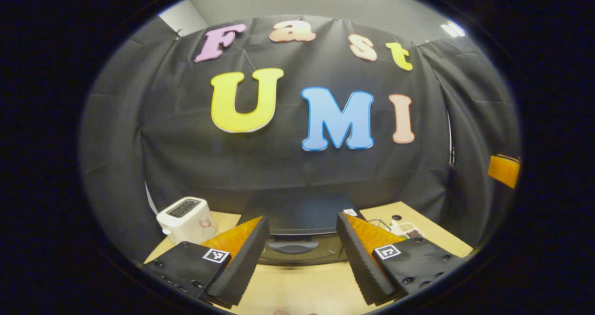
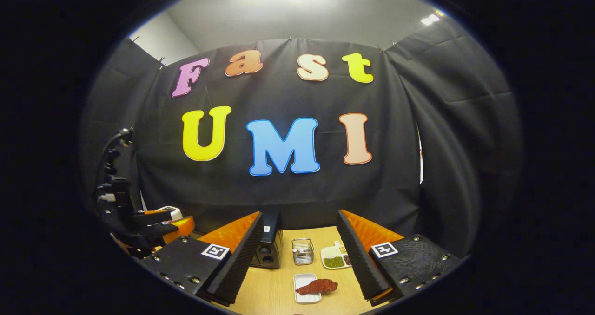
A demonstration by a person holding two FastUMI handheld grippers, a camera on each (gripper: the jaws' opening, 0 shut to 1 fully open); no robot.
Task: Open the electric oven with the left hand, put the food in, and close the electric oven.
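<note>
Both tools stand apart, empty. Left tool faces the electric oven; its rigid door handle offers firm purchase. Meat strip on its tray looks light, soft, likely slippery.

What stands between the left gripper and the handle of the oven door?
Nothing visible does. In the left gripper view the left gripper is open and faces the oven straight on; only bare table lies before the door handle. The toaster stands aside.
</note>
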